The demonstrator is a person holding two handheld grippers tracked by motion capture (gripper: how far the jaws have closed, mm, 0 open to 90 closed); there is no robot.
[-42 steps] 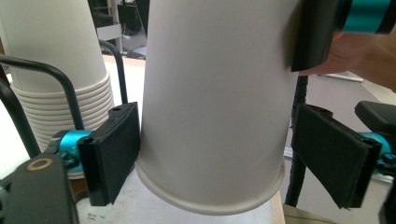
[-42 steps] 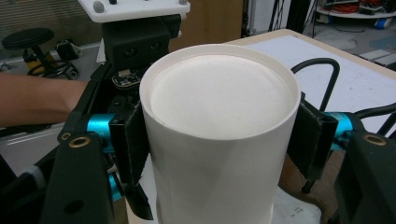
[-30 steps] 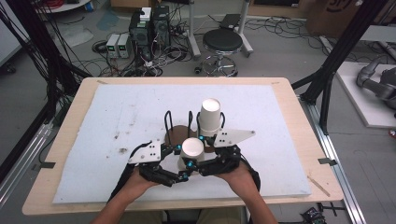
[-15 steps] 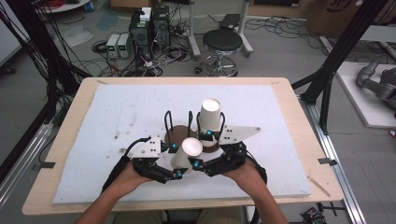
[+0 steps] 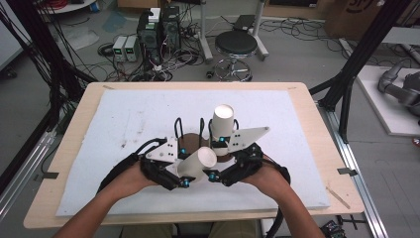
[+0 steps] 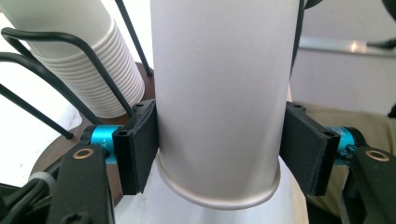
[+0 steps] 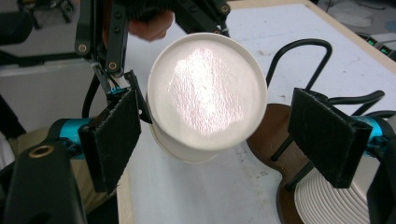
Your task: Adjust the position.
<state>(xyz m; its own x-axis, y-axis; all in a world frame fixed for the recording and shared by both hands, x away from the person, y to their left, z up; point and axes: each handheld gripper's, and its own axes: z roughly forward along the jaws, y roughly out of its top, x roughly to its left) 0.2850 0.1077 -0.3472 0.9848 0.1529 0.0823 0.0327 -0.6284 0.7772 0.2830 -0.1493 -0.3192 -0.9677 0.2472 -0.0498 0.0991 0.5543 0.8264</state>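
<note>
1. High view: the left hand-held gripper (image 5: 185, 174) holds one white paper cup (image 5: 197, 163) tilted on its side above the near middle of the tabletop (image 5: 69, 198), closed base pointing far-right, just in front of a black wire cup rack on a brown round base (image 5: 190, 141).
2. Left gripper view: the black pads (image 6: 136, 144) press both sides of the cup's wall just above its rolled rim, so the grip looks firm.
3. Right gripper view: the right hand-held gripper (image 7: 219, 140) has just been opening; its jaws stand wide on either side of the cup's base with a gap at each pad, so it holds nothing.
4. Done, as I judge it: one cup is separated and sits in the left grip alone.
5. Left: a tall stack of white paper cups (image 5: 223, 124) stands in the rack to the far right; the freed cup has not yet been set down anywhere.
</note>
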